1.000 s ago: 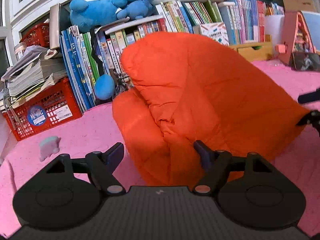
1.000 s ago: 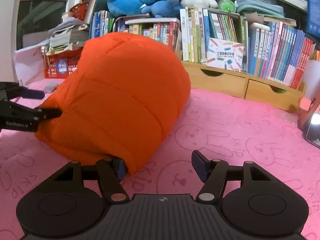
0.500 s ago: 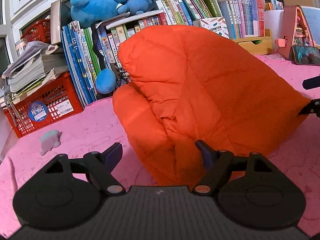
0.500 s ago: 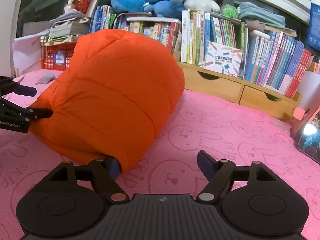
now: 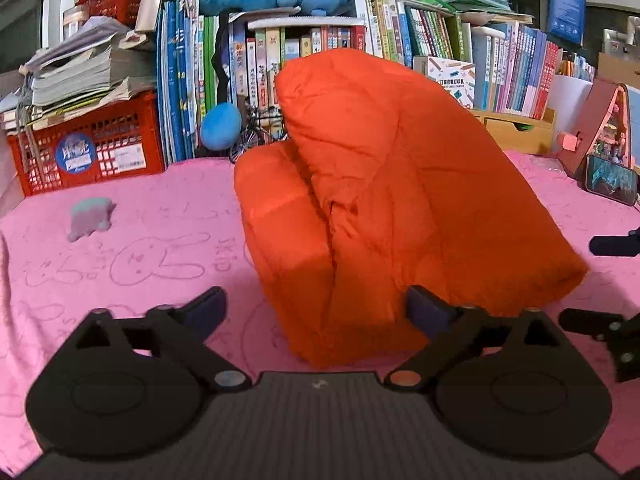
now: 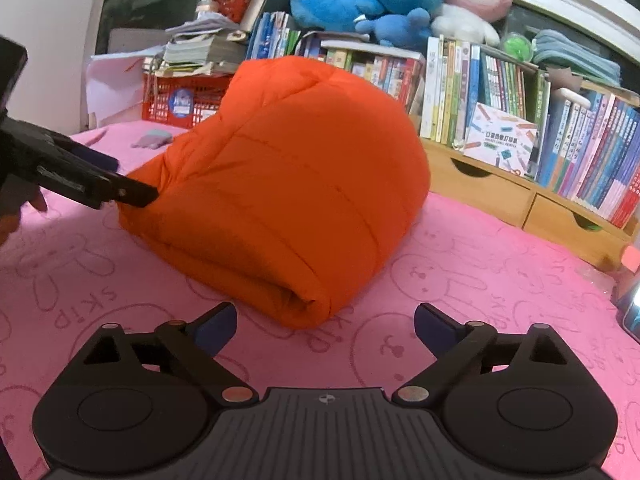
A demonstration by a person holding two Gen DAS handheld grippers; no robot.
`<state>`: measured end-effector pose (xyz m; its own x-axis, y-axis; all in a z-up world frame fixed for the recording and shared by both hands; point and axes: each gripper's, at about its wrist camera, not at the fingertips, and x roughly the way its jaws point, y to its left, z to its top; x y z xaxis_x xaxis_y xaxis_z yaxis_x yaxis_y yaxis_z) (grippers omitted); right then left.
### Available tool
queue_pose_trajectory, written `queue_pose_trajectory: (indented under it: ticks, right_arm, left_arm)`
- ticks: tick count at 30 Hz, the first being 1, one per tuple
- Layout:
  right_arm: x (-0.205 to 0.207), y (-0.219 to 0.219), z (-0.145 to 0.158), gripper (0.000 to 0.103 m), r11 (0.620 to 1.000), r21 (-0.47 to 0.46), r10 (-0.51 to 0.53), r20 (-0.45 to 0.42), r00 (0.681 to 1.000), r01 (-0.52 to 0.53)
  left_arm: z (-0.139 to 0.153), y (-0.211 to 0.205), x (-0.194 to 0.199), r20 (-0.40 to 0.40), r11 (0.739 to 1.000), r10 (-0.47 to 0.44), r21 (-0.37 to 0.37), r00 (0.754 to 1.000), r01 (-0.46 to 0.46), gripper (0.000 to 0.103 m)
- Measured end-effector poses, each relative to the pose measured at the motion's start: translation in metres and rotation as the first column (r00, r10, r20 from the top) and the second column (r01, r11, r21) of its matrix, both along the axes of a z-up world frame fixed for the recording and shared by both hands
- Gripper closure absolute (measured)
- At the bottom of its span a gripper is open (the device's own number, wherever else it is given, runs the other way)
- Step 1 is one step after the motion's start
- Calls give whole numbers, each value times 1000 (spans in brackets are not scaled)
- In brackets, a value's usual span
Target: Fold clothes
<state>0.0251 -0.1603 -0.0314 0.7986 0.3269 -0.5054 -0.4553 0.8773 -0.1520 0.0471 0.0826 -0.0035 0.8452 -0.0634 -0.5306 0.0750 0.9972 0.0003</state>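
Note:
An orange puffy jacket [image 5: 392,200] lies folded into a thick bundle on the pink rabbit-print mat [image 5: 140,264]. My left gripper [image 5: 316,308] has its jaws opening, the bundle's near corner lies between them, and neither pad presses on it. In the right wrist view the left gripper [image 6: 132,180] sits at the jacket's [image 6: 288,184] left end. My right gripper [image 6: 326,322] also has its jaws opening, and the rolled edge lies just ahead of its fingertips, untouched. Its fingers [image 5: 612,245] show at the right edge of the left wrist view.
Behind the jacket stand packed bookshelves [image 6: 500,112] with blue plush toys [image 6: 360,0] on top and wooden drawers [image 6: 520,200]. A red crate [image 5: 92,148] with stacked papers stands at back left. A small grey toy [image 5: 90,216] lies on the mat. A phone [image 5: 610,180] is propped at right.
Both grippers' jaws have widened. The right gripper's left finger has come out from under the jacket's edge. The left gripper has drawn back, risen a little and rolled; the bundle has settled on the mat.

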Motion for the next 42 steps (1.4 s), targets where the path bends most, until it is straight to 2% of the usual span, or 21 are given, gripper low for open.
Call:
queue_pose_trajectory:
  ticks: [5,10,22,37,42]
  right_arm:
    - [4,1,-2,0,999,35,5,-39,999,-3]
    - [5,3,-4,0,1000,21,-7,-50,999,8]
    - [11,-1,-7,0,998,19,-60,-68,996,62]
    - [13,-3,-8,0,995,20,-91,-66,994,93]
    - [13,-3,-8,0,995,21,-96,-67,993,98]
  left_arm:
    - [2,-3,-4,-53,998,-11,-62,999,7,0]
    - [-8,-13,-2,-104,999,6,-47,995,-11,0]
    - [-19,-18,4,-188,995,1,-101,982,-20,0]
    - [-17,-23,7,-211,994,16,-99,977,-38,0]
    - [-18,-24,7,-212,996,23,-74,977,-40,0]
